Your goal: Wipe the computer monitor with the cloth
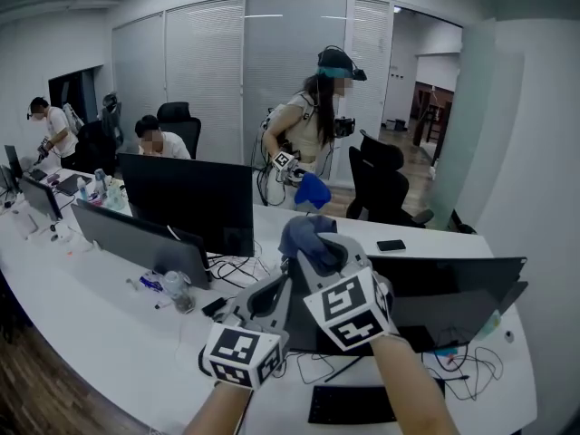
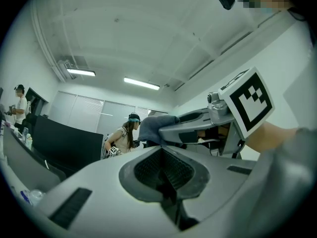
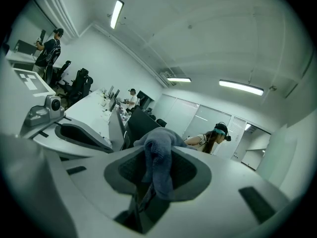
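We find the right gripper (image 3: pixel 157 168) with its fingers pinching a grey-blue cloth (image 3: pixel 159 148); a fold of the cloth is trapped between the ribbed pads and the rest bunches over the finger ends. The left gripper (image 2: pixel 163 162) has its fingers pressed together with nothing between them. In the head view both grippers are held up side by side near the centre of the frame, the left one at 8 o'clock of the right one and close against it, each with its marker cube nearest the camera. The computer monitor (image 1: pixel 458 284) stands on the white tabletop (image 1: pixel 109 324), stretching away to 3 o'clock of the cloth, its dark body also showing behind the two grippers. We cannot tell whether the cloth touches the monitor. A black keyboard (image 1: pixel 353 406) lies at 6 o'clock of the monitor, near the bottom edge, and a phone (image 1: pixel 391 245) lies flat on the tabletop at 12 o'clock of it. A larger black screen (image 1: pixel 190 198) stands at 10 o'clock of the grippers. Beyond the tabletop, at 12 o'clock, a standing person (image 1: pixel 313 120) wears a headset and holds a blue cloth.
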Action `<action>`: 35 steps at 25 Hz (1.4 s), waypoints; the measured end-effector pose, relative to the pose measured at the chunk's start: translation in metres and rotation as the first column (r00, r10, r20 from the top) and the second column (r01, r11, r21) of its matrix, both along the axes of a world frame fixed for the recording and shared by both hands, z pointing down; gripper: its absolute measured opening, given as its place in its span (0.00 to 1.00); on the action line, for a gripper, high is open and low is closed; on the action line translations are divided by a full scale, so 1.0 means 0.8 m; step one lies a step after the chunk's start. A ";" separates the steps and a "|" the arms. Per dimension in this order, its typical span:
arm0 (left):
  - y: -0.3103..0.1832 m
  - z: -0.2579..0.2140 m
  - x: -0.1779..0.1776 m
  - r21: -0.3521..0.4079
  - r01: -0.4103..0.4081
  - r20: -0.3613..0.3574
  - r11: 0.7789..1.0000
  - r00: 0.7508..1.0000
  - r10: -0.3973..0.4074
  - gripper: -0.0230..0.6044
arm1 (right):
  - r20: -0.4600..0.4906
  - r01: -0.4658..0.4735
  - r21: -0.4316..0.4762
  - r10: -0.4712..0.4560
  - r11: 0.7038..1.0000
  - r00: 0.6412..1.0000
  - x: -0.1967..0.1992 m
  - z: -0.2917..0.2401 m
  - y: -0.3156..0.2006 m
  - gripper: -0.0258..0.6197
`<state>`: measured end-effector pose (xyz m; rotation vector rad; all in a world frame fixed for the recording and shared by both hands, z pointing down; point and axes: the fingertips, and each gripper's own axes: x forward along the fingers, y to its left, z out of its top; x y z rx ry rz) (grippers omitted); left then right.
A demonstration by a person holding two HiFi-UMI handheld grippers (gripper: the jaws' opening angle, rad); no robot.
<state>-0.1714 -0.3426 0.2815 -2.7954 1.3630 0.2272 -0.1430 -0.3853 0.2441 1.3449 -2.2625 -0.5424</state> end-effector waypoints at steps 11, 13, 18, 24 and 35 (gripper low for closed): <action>0.003 -0.005 0.016 0.013 -0.018 0.001 1.000 1.000 0.018 0.05 | -0.020 -0.006 -0.035 0.006 0.999 1.000 0.016 0.002 -0.002 0.23; 0.004 -0.007 0.020 0.017 -0.014 0.006 1.000 1.000 0.014 0.05 | -0.012 -0.004 -0.035 0.003 0.999 1.000 0.019 0.001 -0.002 0.23; 0.008 -0.016 0.033 0.027 -0.008 0.024 1.000 1.000 0.007 0.05 | 0.008 -0.005 -0.039 0.006 0.999 1.000 0.030 -0.003 0.001 0.23; 0.014 -0.021 0.052 0.032 0.008 0.038 0.999 0.999 -0.009 0.05 | 0.012 0.001 -0.036 -0.001 0.999 1.000 0.049 -0.001 0.005 0.23; 0.025 -0.020 0.080 0.020 0.032 0.045 0.999 0.998 -0.033 0.05 | 0.014 0.037 -0.045 -0.037 0.998 0.999 0.073 -0.001 0.011 0.23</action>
